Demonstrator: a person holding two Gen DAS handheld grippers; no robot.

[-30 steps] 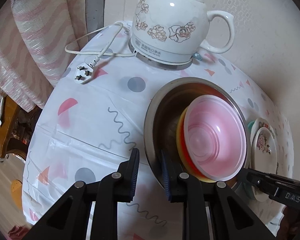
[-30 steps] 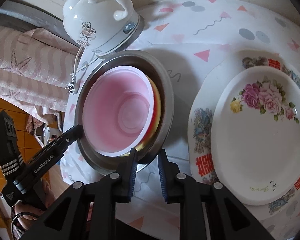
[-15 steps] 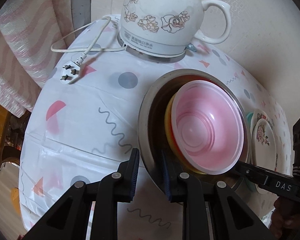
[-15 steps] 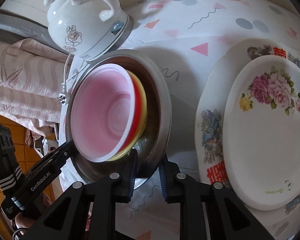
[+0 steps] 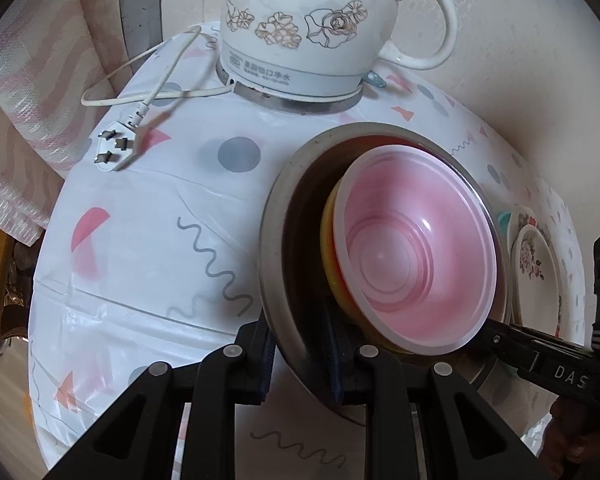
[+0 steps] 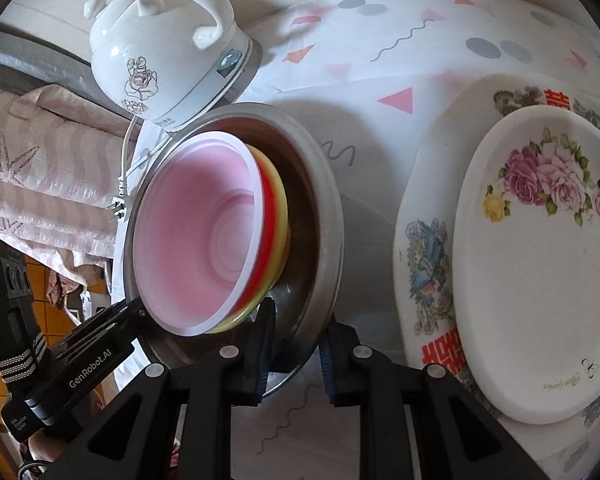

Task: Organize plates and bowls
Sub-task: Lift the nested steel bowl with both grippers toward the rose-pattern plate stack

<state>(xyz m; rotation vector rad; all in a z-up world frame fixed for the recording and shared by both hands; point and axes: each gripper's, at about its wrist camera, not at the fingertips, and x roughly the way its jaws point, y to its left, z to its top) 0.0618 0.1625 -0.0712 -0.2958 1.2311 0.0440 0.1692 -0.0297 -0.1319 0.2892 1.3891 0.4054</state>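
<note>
A steel bowl [image 5: 284,248] [image 6: 324,216] holds a nested stack: a pink bowl [image 5: 416,248] [image 6: 196,236] on top of red and yellow bowls [image 6: 278,216]. Both grippers clamp its rim on opposite sides and hold it tilted above the table. My left gripper [image 5: 300,360] is shut on the rim nearest it. My right gripper [image 6: 296,352] is shut on the opposite rim. A floral plate [image 6: 540,264] lies on a larger decorated plate [image 6: 424,248] to the right; both show small in the left wrist view [image 5: 536,256].
A white ceramic electric kettle [image 5: 320,28] [image 6: 160,60] stands at the back of the patterned tablecloth [image 5: 148,216], its cord and plug [image 5: 112,148] lying to the left. A striped pink cushion [image 6: 28,168] lies beyond the table edge.
Both grippers have lifted the steel bowl and tilted it more steeply. The nested bowls have slid toward the low rim, and the kettle looks closer.
</note>
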